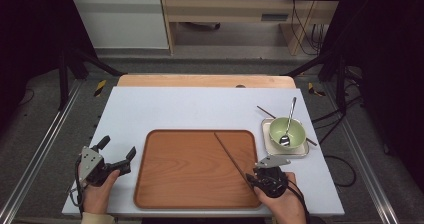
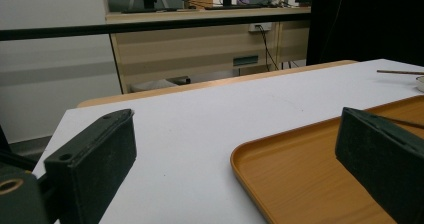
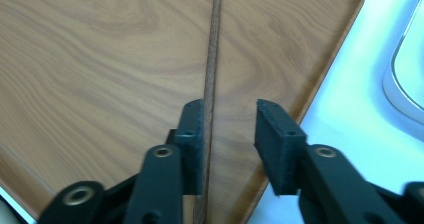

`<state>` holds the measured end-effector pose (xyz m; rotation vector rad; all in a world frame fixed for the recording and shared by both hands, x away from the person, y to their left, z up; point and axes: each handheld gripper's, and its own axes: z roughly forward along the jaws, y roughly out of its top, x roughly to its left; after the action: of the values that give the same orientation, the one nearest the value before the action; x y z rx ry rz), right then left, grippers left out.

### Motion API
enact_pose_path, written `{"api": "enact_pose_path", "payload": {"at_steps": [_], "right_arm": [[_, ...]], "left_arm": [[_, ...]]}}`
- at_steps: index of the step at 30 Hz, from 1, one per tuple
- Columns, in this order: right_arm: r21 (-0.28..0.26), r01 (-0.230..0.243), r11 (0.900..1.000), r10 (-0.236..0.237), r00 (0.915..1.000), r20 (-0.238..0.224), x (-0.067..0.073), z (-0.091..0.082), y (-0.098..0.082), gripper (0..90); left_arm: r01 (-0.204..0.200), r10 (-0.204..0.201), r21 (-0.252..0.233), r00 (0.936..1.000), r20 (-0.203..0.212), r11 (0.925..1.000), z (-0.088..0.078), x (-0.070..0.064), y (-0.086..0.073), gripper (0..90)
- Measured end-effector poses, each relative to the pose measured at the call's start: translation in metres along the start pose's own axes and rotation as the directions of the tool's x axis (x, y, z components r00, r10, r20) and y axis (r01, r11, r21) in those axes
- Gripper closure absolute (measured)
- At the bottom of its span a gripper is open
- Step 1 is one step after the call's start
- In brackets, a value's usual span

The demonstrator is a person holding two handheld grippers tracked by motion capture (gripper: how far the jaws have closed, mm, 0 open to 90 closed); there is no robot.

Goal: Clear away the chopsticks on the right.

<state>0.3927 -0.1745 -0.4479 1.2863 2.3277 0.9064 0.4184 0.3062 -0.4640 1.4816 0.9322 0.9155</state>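
Diagonally, chopstick (image 1: 231,155) lengthwise across tray (image 1: 175,184)

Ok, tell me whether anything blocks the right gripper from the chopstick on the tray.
Nothing visible does. The chopstick lies on the tray between the open jaws of the right gripper, against one pad, clear of the other.

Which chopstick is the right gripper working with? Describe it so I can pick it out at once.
Start at the wooden tray in the middle of the table. A thin dark chopstick lies slanted across its right part, its near end between the open jaws of the right gripper. The other chopstick lies off the tray, behind the green bowl.
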Motion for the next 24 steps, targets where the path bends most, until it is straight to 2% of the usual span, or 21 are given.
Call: {"api": "enact_pose_path", "payload": {"at_steps": [6, 7, 8, 13, 15, 16, 17, 18, 21, 22, 24], "right_arm": [[-0.043, 0.0, 0.999, 0.0, 1.0, 0.005, -0.002, -0.003, 0.0, 51.1], [-0.061, 0.012, 0.998, -0.012, 0.9999, 0.011, -0.003, -0.005, 0.001, 46.4], [-0.061, 0.012, 0.998, -0.012, 0.9999, 0.011, -0.003, -0.005, 0.001, 46.4], [-0.11, 0.023, 0.994, -0.019, 0.9989, 0.044, -0.008, -0.013, 0.005, 32.1], [-0.132, 0.035, 0.991, -0.027, 0.9979, 0.058, -0.013, -0.017, 0.008, 27.1], [-0.137, 0.017, 0.99, -0.008, 0.9979, 0.064, -0.015, -0.02, 0.01, 24.3], [-0.145, 0.033, 0.989, -0.023, 0.9973, 0.07, -0.018, -0.022, 0.011, 23.4], [-0.167, 0.016, 0.986, -0.004, 0.9977, 0.068, -0.023, -0.029, 0.016, 20.2], [-0.177, 0.031, 0.984, -0.017, 0.9965, 0.081, -0.03, -0.036, 0.022, 17.8], [-0.188, 0.047, 0.981, -0.029, 0.9947, 0.099, -0.039, -0.046, 0.028, 16.4], [-0.188, 0.044, 0.981, -0.026, 0.9949, 0.098, -0.044, -0.053, 0.031, 15.9]], "left_arm": [[-0.002, 0.002, 0.004, 1.0, 0.0, 1.0, 0.0, 0.0, 0.0, 2.4], [-0.002, 0.002, 0.004, 1.0, 0.0, 1.0, 0.0, 0.0, 0.0, 2.4], [-0.003, 0.003, 0.003, 1.0, 0.0, 1.0, -0.001, 0.0, 0.0, 2.4], [-0.004, 0.004, 0.009, 1.0, -0.003, 1.0, -0.001, 0.0, 0.0, 2.3], [-0.005, 0.005, 0.01, 1.0, -0.004, 0.9999, -0.001, 0.0, 0.0, 2.4], [-0.006, 0.006, 0.011, 1.0, -0.005, 0.9999, -0.001, 0.0, 0.0, 2.4], [-0.009, 0.009, 0.012, 0.9999, -0.005, 0.9999, -0.001, 0.0, -0.001, 2.4], [-0.008, 0.008, 0.009, 0.9999, -0.008, 0.9999, -0.001, -0.001, -0.001, 2.4], [-0.014, 0.014, 0.008, 0.9999, -0.006, 0.9999, -0.001, -0.002, 0.0, 2.4], [-0.013, 0.013, 0.008, 0.9999, -0.005, 0.9999, -0.001, -0.002, 0.0, 2.4], [-0.015, 0.015, 0.006, 0.9999, -0.006, 0.9999, -0.001, -0.003, 0.0, 2.4]]}}
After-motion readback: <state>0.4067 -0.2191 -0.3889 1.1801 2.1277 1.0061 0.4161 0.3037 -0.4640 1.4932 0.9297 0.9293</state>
